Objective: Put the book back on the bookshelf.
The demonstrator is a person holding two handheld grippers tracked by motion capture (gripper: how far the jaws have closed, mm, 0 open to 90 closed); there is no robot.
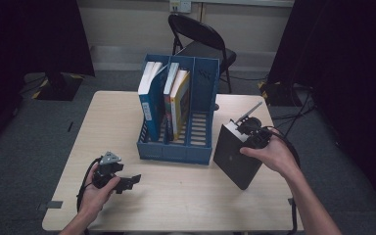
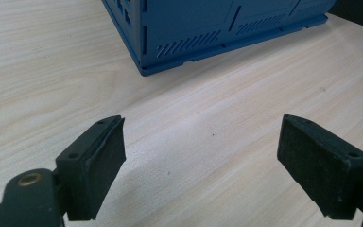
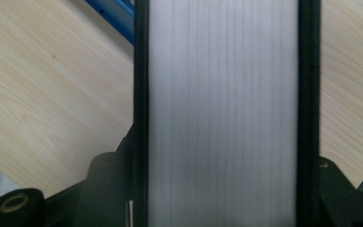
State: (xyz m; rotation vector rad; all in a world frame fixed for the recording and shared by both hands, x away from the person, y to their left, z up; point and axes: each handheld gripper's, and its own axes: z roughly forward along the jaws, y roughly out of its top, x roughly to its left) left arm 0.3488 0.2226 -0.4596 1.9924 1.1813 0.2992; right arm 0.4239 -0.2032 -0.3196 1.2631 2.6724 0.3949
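step: shelve black book [image 1: 238,155] | right gripper [image 1: 248,128] clamps its top edge | left gripper [image 1: 127,182] spread, idle | tip: square upright over blue file rack's [image 1: 176,149] empty right slot, lower slowly

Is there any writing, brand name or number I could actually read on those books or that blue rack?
None can be read.
Blue book in the blue file rack: a pale patch on its cover, too small and blurred to read.
Yellow book: no legible print.
Black book clamped in the right gripper: plain cover apart from a tiny pale mark, unreadable; white page edges bear no text.
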